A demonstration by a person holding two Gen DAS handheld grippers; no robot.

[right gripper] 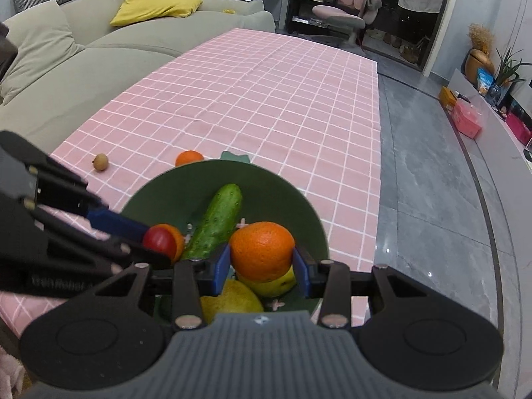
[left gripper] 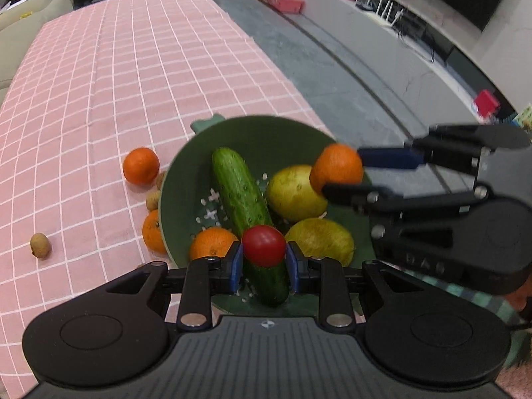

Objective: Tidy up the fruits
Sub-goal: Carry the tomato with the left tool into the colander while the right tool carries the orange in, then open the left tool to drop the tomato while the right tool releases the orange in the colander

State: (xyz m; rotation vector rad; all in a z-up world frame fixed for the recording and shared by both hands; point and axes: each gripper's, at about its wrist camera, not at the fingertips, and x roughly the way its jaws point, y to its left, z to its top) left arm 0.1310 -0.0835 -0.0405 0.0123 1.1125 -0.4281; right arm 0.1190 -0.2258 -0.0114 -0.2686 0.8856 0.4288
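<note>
L gripper (left gripper: 264, 261) clamps small red tomato (left gripper: 263, 245), R gripper (right gripper: 262, 267) clamps orange (right gripper: 262, 251), both held over green bowl (left gripper: 259, 129) w/ cucumber (left gripper: 241, 196), pears, another orange inside, prob for dropping in; loose fruit on pink cloth (left gripper: 133, 66).

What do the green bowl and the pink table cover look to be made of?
The bowl looks like matte plastic: one even green, a moulded tab on the far rim and cross-shaped drain holes in its bottom, though coated metal can't be ruled out. The cover looks like thin woven cloth: soft creases run across its white grid and the edge lies a little wavy.
</note>
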